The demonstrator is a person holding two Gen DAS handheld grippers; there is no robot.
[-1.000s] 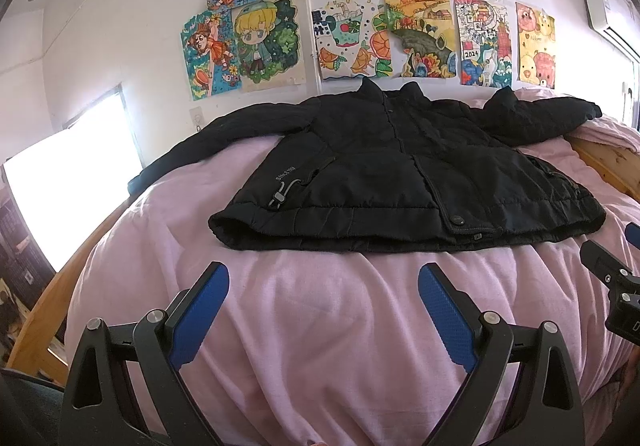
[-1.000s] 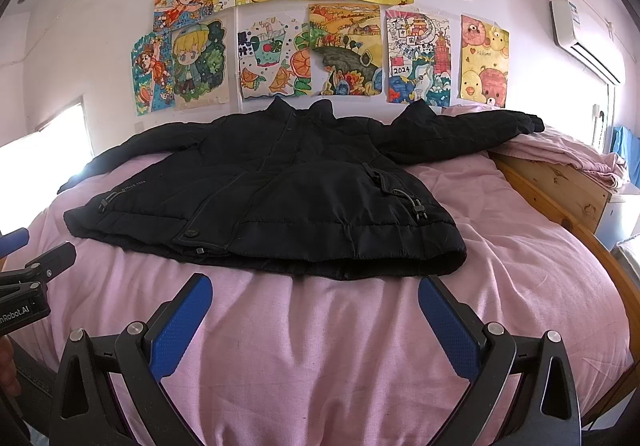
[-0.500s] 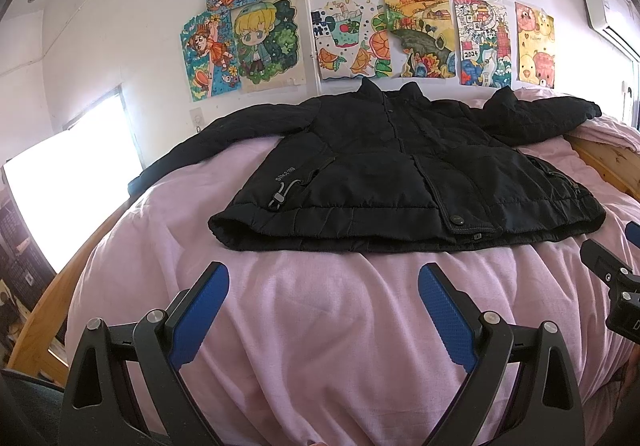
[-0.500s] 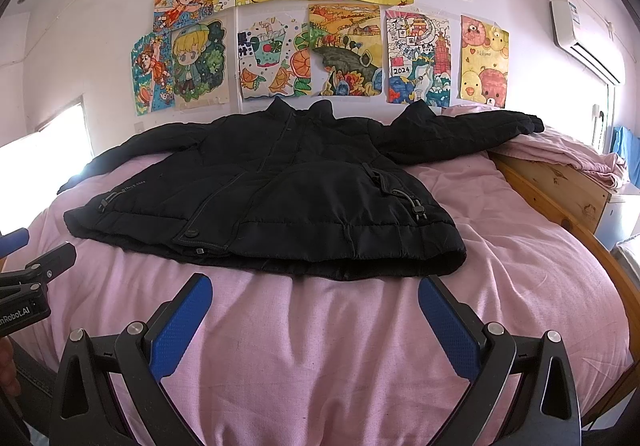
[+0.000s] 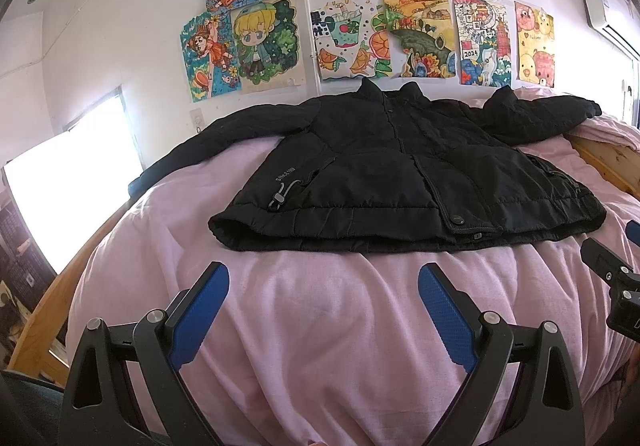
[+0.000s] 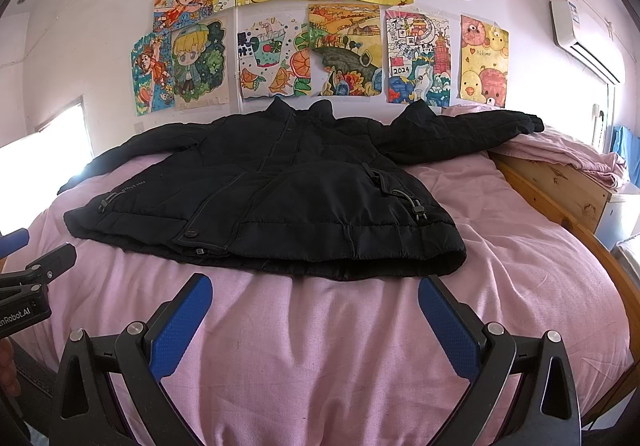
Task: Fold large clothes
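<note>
Nothing is seen to have moved since the earlier frames: both grippers and the jacket are found in the same places as a second ago.

A bed covered with a pink sheet (image 5: 320, 326) fills most of both views, and its wooden frame (image 6: 560, 181) is seen along the right side. On the white wall behind it, a cluster of colourful children's drawings (image 6: 312, 17) is pinned up, and a white air conditioner (image 6: 584, 37) is mounted high at the right.

A black padded jacket (image 5: 400, 173) is laid flat, front up, across the far half of the sheet, with the collar toward the wall and the hem toward the cameras. Both sleeves are spread outward; the one at the right is stretched toward the frame's edge. Small white lettering is printed near a pocket cord (image 5: 282, 191) on the side nearest the left gripper. In the right wrist view the jacket (image 6: 280, 189) is seen from the other side.

The left gripper (image 5: 324, 310) is held above the bare sheet just short of the hem, its blue-padded fingers (image 5: 200, 318) spread wide apart with nothing between them. The right gripper (image 6: 316, 318) is held likewise, its jaws wide apart and empty, near the hem but not touching it. Each gripper is glimpsed at the edge of the other's view.
</note>
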